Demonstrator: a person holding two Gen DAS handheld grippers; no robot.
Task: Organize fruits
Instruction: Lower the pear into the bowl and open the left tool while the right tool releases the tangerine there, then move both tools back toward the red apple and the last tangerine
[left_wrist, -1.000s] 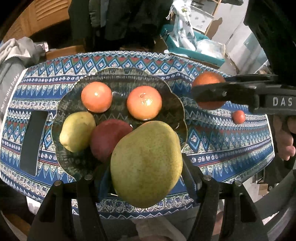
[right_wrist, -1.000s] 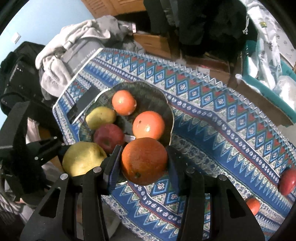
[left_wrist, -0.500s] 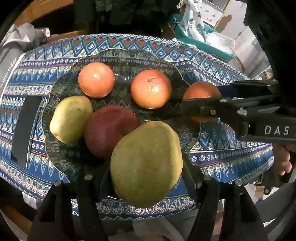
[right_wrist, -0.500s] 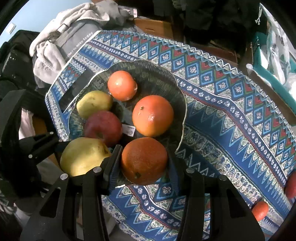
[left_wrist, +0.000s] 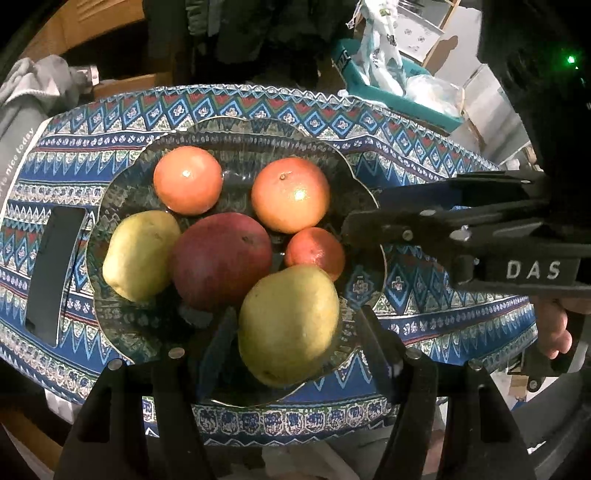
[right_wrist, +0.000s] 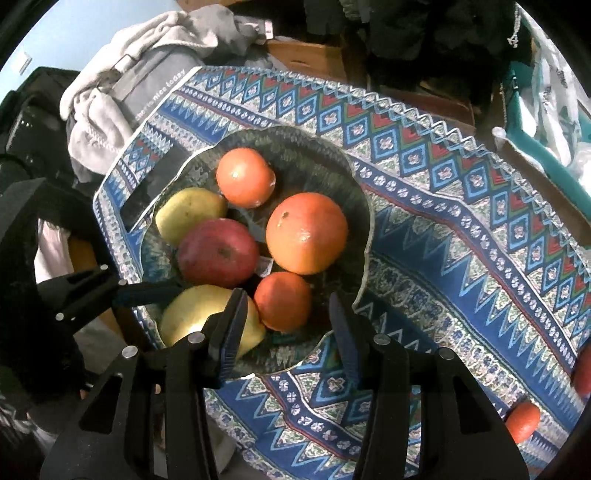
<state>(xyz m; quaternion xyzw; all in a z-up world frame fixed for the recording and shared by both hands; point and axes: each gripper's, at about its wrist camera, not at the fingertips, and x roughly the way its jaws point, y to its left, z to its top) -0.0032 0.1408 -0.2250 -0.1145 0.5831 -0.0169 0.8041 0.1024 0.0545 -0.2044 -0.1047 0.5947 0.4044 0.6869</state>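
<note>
On the glass plate (left_wrist: 122, 192): near pear (left_wrist: 288, 325) between spread left gripper (left_wrist: 295, 343) fingers, untouched; small orange (right_wrist: 282, 301) at twelve o'clock of spread right gripper (right_wrist: 286, 332).

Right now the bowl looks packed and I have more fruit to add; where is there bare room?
The glass bowl is crowded: six fruits nearly fill it, and only its far rim strip is bare. The patterned cloth is open between the bowl and the small fruits at its right edge.
</note>
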